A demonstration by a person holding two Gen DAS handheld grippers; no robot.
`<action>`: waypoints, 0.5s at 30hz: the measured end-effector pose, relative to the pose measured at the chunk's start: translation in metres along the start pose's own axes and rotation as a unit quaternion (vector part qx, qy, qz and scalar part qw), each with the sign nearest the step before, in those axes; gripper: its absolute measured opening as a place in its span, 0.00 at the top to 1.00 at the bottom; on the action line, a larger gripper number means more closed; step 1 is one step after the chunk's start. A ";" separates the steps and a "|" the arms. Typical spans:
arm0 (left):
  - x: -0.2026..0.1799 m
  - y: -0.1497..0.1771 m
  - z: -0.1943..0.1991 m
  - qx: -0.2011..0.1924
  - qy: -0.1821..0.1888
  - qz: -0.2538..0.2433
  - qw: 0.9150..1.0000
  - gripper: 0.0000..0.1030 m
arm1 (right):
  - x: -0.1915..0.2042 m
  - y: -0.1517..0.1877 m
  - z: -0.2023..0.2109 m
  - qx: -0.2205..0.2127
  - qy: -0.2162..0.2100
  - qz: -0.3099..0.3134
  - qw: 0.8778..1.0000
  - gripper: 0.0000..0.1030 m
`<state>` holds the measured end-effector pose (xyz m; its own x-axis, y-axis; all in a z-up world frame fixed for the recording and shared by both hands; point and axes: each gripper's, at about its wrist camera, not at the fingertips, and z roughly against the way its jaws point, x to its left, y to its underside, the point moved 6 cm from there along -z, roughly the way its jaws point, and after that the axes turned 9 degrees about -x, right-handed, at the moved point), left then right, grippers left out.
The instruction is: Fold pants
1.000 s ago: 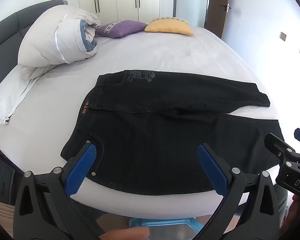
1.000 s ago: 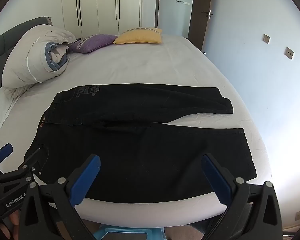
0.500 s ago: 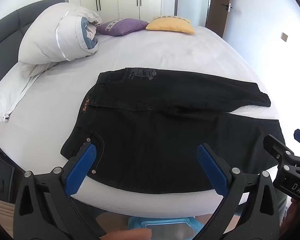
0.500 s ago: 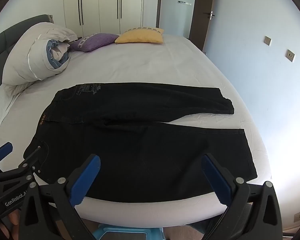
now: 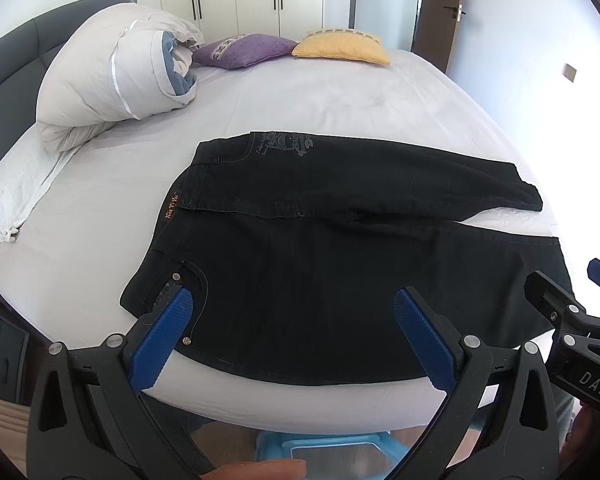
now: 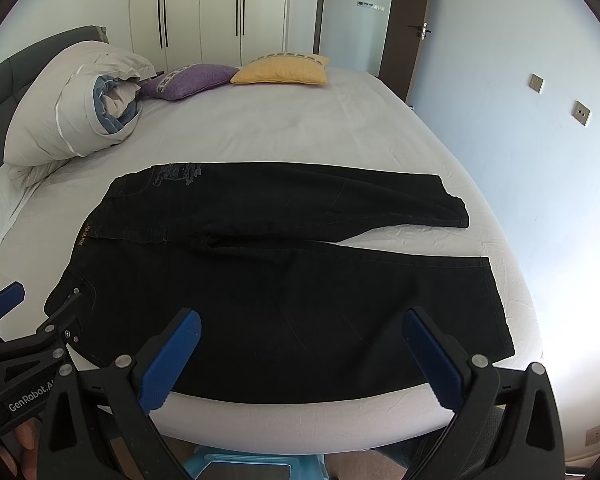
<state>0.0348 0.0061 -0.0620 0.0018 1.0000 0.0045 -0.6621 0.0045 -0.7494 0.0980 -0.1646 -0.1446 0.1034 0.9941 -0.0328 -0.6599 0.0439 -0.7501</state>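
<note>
Two hand-held grippers, left (image 5: 292,330) and right (image 6: 300,354), are held open and empty over the bed (image 6: 300,136), where black pants (image 6: 276,280) lie flat; waistband at 9 o'clock and hem at 3 o'clock should be pinched evenly.

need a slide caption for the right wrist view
Open right gripper poised over black jeans spread flat on a white bed, legs apart, left gripper at the waistband corner.
</note>
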 end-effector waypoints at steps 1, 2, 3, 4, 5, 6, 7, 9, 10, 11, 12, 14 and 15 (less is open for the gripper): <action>0.000 0.000 0.000 0.000 0.000 0.000 1.000 0.00 | 0.000 0.001 -0.001 0.000 0.000 0.000 1.000 0.00; 0.000 0.000 0.000 0.000 0.000 0.000 1.000 0.00 | 0.000 0.001 -0.001 0.000 0.000 0.000 1.000 0.00; 0.000 0.002 -0.001 0.000 0.000 0.000 1.000 0.00 | 0.001 0.002 -0.001 0.001 0.000 0.001 1.000 0.00; 0.000 0.001 -0.001 0.001 0.000 0.000 1.000 0.00 | 0.001 0.003 -0.001 0.001 0.000 0.002 1.000 0.00; 0.000 0.003 -0.002 0.001 0.000 0.000 1.000 0.00 | 0.001 0.003 -0.001 0.001 0.000 0.002 1.000 0.00; 0.000 0.003 -0.002 0.001 0.000 0.000 1.000 0.00 | 0.001 0.003 -0.002 0.001 0.000 0.002 1.000 0.00; 0.000 0.005 -0.002 0.001 0.000 -0.001 1.000 0.00 | 0.001 0.003 -0.002 0.001 -0.001 0.001 1.000 0.00; 0.001 0.004 -0.003 0.002 0.000 0.000 1.000 0.00 | 0.002 0.005 -0.002 0.001 0.000 0.001 1.000 0.00; 0.001 0.004 -0.003 0.002 0.000 0.000 1.000 0.00 | 0.002 0.003 -0.002 0.001 0.000 0.002 1.000 0.00; 0.001 0.004 -0.003 0.002 0.000 0.000 1.000 0.00 | 0.002 0.003 -0.002 0.001 0.000 0.002 1.000 0.00; 0.001 0.004 -0.003 0.002 0.000 0.000 1.000 0.00 | 0.002 0.004 -0.002 0.001 0.000 0.002 1.000 0.00; 0.001 0.004 -0.003 0.002 0.000 0.000 1.000 0.00 | 0.002 0.004 -0.002 0.001 0.000 0.002 1.000 0.00; 0.001 0.004 -0.003 0.003 0.000 0.000 1.000 0.00 | 0.002 0.004 -0.002 0.001 -0.001 0.002 1.000 0.00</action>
<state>0.0346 0.0069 -0.0669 0.0018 1.0000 0.0046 -0.6660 0.0046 -0.7459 0.0967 -0.1623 -0.1493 0.0994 0.9944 -0.0357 -0.6619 0.0393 -0.7486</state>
